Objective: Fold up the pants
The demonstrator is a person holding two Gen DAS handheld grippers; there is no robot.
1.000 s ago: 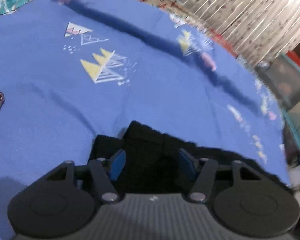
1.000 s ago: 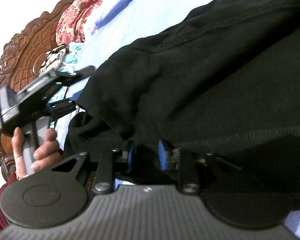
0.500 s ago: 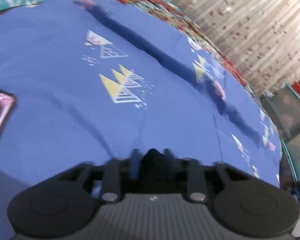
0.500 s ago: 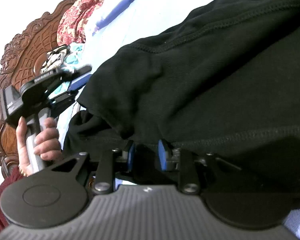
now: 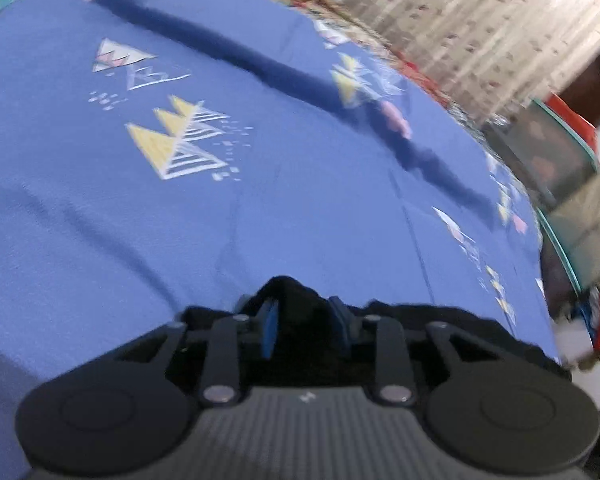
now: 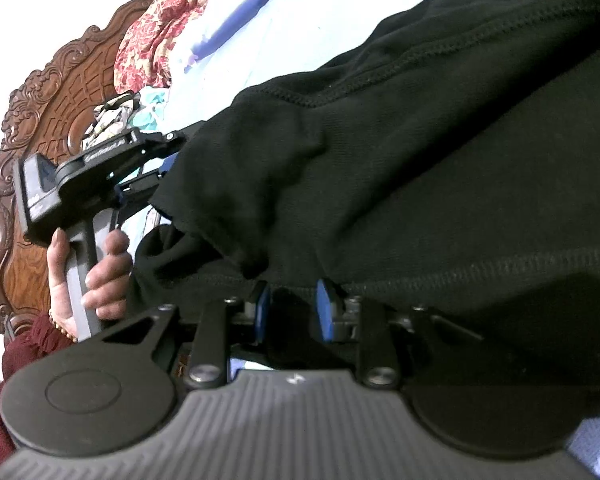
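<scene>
Gripping a bunched fold of black knit pants (image 5: 290, 294), the left gripper (image 5: 302, 322) has its blue-padded fingers (image 5: 269, 330) pinching the cloth low in the left wrist view. The pants lie on a bed covered by a blue bedsheet (image 5: 260, 208), smooth cotton-like fabric printed with yellow and white triangle motifs (image 5: 176, 144) and crossed by a dark blue stripe (image 5: 236, 52). Beyond the far edge hangs a pale patterned curtain (image 5: 472, 12).

In the right wrist view, the right gripper (image 6: 294, 308) has its blue pads (image 6: 325, 312) pinching a stitched hem of the same pants (image 6: 440, 168), whose ribbed, matte fabric drapes in soft folds across most of the frame. At left, a hand (image 6: 90, 276) holds the grey handle of the left gripper (image 6: 100, 176), its fingers buried in the cloth edge. Behind stands a carved wooden headboard (image 6: 48, 120) with a red floral pillow (image 6: 160, 28) beside it.
</scene>
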